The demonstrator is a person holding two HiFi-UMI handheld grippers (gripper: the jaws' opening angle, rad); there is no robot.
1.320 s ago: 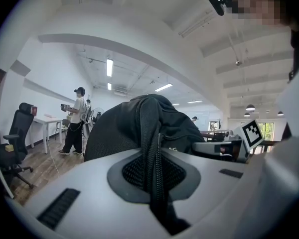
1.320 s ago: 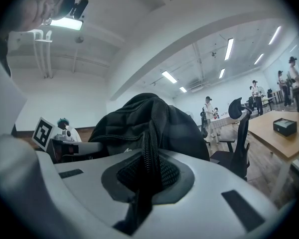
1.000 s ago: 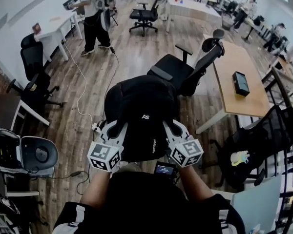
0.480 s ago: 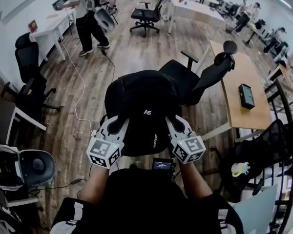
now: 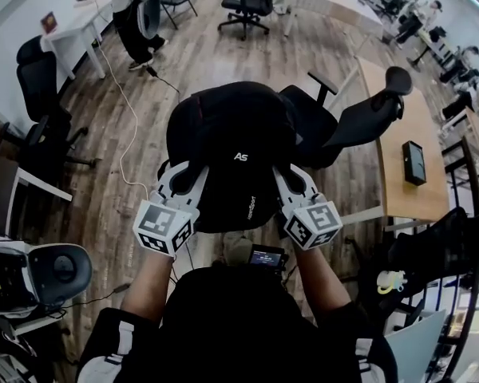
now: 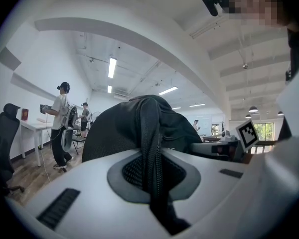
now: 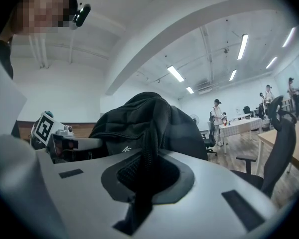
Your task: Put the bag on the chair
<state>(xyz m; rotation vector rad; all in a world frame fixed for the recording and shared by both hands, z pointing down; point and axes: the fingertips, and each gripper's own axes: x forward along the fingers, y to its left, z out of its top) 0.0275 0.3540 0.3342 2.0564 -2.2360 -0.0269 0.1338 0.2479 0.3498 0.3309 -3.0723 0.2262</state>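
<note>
Head view: upright bag [image 5: 231,130], straps [image 6: 149,133] pinched in left gripper [image 5: 190,182] and right gripper [image 5: 287,180] jaws.

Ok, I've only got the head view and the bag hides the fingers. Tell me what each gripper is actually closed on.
Observer: The left gripper is shut on a black mesh strap, the left strap, which runs up from it to the bag.
Operator: Now the right one.
Observer: The right gripper clamps the right strap of the same bag in the same way.
Operator: Check the gap to the chair from down there.
Observer: In the right gripper view, floor shows between the bag and the chair. They are apart, and the chair stands to the bag's right.
</note>
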